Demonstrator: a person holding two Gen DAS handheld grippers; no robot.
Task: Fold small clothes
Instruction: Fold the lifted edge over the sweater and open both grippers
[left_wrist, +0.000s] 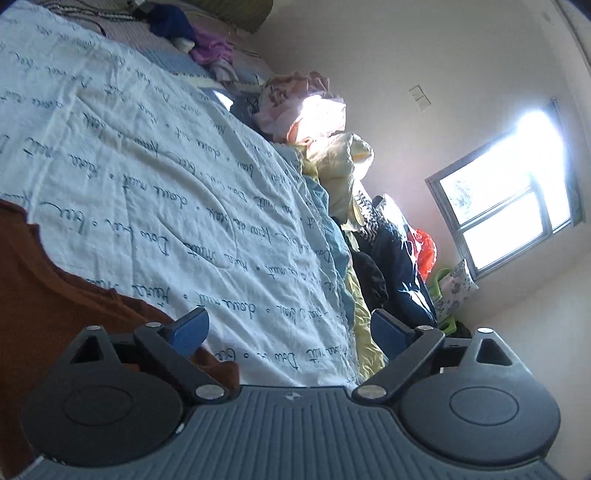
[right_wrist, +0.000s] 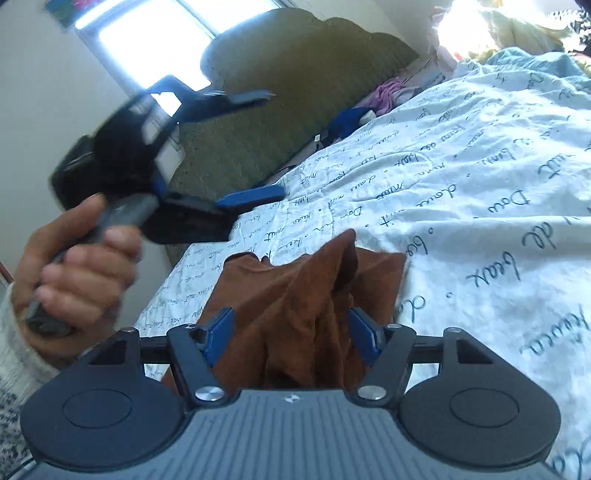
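Observation:
A rust-brown small garment (right_wrist: 306, 295) lies bunched on the white script-printed bed cover (right_wrist: 461, 192). My right gripper (right_wrist: 293, 332) is open, with the garment's folds lying between its blue pads; nothing is clamped. My left gripper (left_wrist: 290, 330) is open and empty, held above the cover, with the brown garment (left_wrist: 48, 295) at its left. The left gripper also shows in the right wrist view (right_wrist: 255, 147), blurred, held in a hand above the bed's left side, jaws wide apart.
A pile of mixed clothes (left_wrist: 343, 177) runs along the far edge of the bed. A green headboard (right_wrist: 295, 99) stands at one end, with purple and blue clothes (right_wrist: 369, 107) beside it. A bright window (left_wrist: 517, 199) is in the wall.

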